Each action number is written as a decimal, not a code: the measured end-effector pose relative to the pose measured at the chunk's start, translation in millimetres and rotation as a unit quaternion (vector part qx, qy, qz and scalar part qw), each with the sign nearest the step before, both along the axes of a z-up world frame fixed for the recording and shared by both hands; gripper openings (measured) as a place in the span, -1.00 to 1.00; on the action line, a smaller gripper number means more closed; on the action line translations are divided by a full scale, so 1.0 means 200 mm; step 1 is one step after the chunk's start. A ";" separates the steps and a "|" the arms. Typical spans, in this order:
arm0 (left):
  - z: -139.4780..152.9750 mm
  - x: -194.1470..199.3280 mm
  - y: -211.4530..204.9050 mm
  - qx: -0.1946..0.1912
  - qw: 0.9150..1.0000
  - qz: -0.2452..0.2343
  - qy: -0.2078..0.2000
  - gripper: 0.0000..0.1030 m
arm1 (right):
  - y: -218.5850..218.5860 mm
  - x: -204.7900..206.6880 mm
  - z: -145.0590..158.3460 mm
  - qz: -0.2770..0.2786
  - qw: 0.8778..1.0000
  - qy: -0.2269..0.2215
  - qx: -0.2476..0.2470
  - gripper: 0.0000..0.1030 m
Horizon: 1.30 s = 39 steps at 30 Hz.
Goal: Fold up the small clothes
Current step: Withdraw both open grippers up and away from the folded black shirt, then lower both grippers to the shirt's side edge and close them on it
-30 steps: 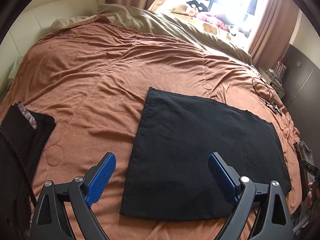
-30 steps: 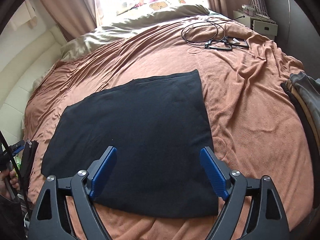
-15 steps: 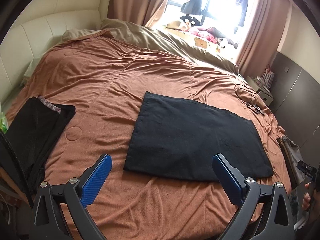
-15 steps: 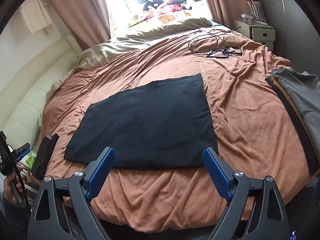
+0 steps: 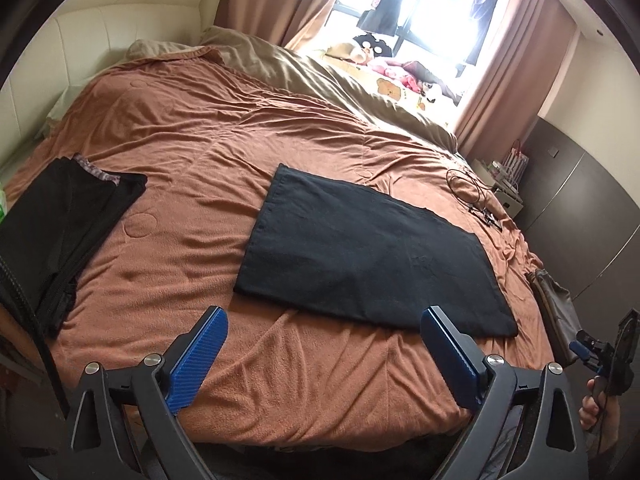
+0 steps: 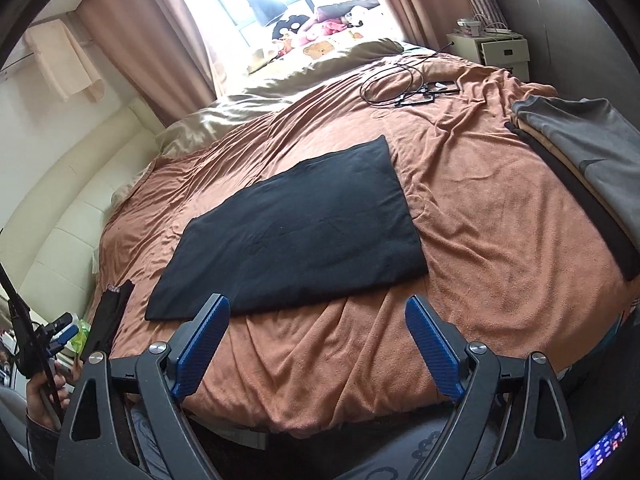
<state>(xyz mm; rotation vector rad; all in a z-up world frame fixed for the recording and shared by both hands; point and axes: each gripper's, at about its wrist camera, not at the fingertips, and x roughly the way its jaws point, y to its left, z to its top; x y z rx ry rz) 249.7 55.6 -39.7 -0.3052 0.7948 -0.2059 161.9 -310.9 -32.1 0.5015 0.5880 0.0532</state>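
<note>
Both grippers hang over the near edge of the bed, and neither one has anything in it. The left gripper (image 5: 322,354) stands with its blue pads spread wide, bare blanket (image 5: 208,168) showing between them. The right gripper (image 6: 316,346) is the same story: jaws wide apart, nothing between the pads but rust-coloured blanket.

The black cloth (image 5: 360,256) lies flat on the blanket, folded into a neat rectangle, near the middle of the bed and a little ahead of both sets of fingers. In the right wrist view the cloth (image 6: 296,232) sits just past the fingertips, its near edge close to the left pad but not touching it.

Off to the left edge of the bed there is a stack of dark clothes (image 5: 52,236) with a patterned strip showing at its top. Over on the right edge, a pile of grey and tan clothes (image 6: 588,160) rests well apart from the black cloth. Farther back on the blanket, a coil of cable (image 6: 394,82) lies beside some small dark gadgets.

Each camera catches the other hand at the rim of its view: the right hand (image 5: 596,404) at the lower right of the left wrist view, the left hand (image 6: 44,396) at the lower left of the right wrist view, each wrapped around a gripper handle.
</note>
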 end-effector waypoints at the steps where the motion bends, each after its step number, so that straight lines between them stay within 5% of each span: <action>1: -0.02 0.01 0.01 -0.003 1.000 0.003 0.001 0.81 | -0.02 0.01 -0.04 -0.007 1.000 0.002 0.011 0.72; 15: -0.39 0.15 0.20 -0.057 0.996 0.043 0.052 0.31 | -0.13 0.27 -0.42 -0.039 0.991 0.038 0.123 -0.12; 32: -0.66 0.45 0.22 -0.086 0.987 0.078 0.110 -0.13 | -0.22 0.58 -0.63 -0.068 0.981 0.061 0.170 -0.33; 39: -0.77 0.56 0.23 -0.081 0.983 0.093 0.135 -0.23 | -0.24 0.63 -0.66 -0.083 0.980 0.063 0.169 -0.67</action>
